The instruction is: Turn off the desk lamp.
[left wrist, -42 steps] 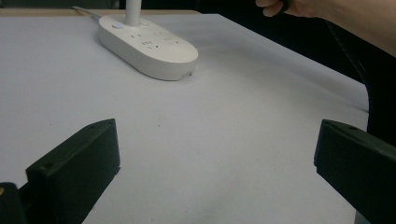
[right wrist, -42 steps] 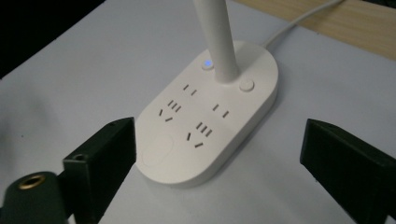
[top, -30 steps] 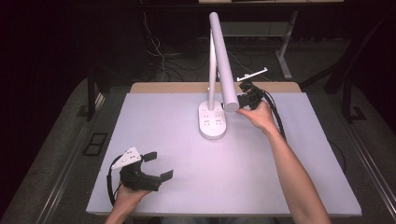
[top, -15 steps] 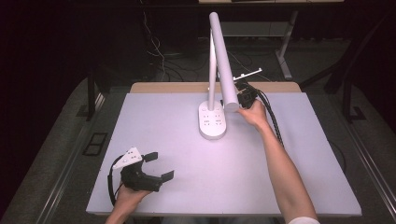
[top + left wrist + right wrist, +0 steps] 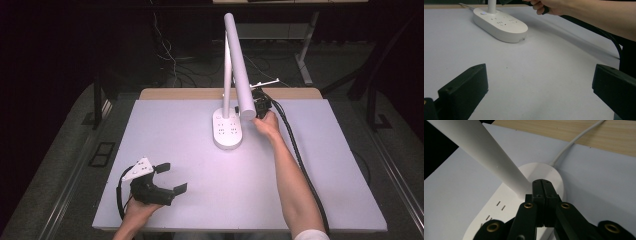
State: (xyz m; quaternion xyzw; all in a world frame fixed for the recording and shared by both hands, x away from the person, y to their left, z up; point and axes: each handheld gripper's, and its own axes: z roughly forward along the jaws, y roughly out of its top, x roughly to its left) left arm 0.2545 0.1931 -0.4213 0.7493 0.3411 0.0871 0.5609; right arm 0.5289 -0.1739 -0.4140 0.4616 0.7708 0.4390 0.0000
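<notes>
A white desk lamp stands at the back middle of the table: an oval base (image 5: pixel 227 131) with sockets, a thin post and a long tube head (image 5: pixel 238 65) slanting down. My right gripper (image 5: pixel 257 102) is held up beside the lower end of that head. In the right gripper view its jaws (image 5: pixel 542 185) are shut, with nothing seen between them, and their tips are right next to the tube (image 5: pixel 481 147), above the base (image 5: pixel 499 207). My left gripper (image 5: pixel 173 177) rests open at the front left, with bare table between its jaws (image 5: pixel 539 85).
The white table top (image 5: pixel 310 165) has a wooden strip (image 5: pixel 599 137) along its back edge, where the lamp's white cord (image 5: pixel 576 141) runs off. The right gripper's black cable (image 5: pixel 295 150) trails along the forearm. Dark floor, cables and table legs lie beyond.
The right hand has shifted slightly left, closer to the lamp head's lower end. The left gripper has not moved.
</notes>
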